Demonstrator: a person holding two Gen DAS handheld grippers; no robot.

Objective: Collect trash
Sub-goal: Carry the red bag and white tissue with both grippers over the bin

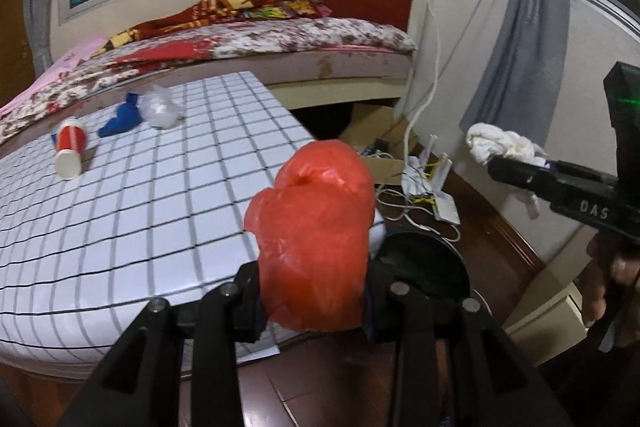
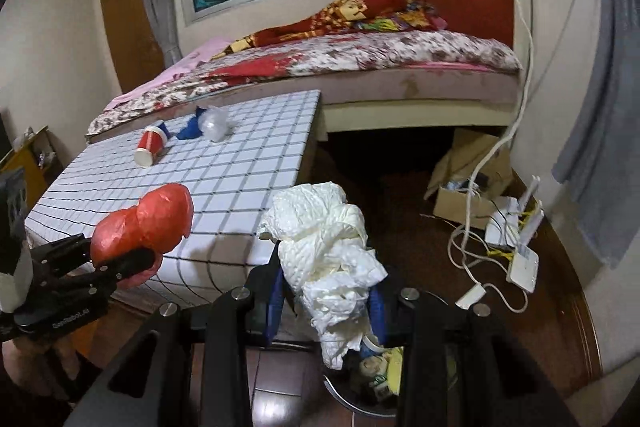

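Five pieces of trash are in view: two held and three lying on the white tabletop (image 1: 120, 227) with its dark grid lines. The left gripper (image 1: 312, 291) has its jaws clenched on one crumpled red plastic bag (image 1: 316, 239), thin and glossy, held above the tabletop's near corner. The right gripper (image 2: 328, 303) has its jaws clamped on one wad of white embossed paper towel (image 2: 328, 259), crinkled and limp, hanging over a round dark trash bin (image 2: 368, 383) on the brown floor; the bin already holds some scraps. Towards the tabletop's far end, close together, lie one red and white paper cup (image 1: 70, 149) tipped on its side, one blue crumpled piece (image 1: 120, 119) whose material cannot be told, and one clear scrunched plastic bag (image 1: 162, 107) touching it. Behind stands one bed (image 2: 360, 63) with a floral cover and a red scalloped headboard.
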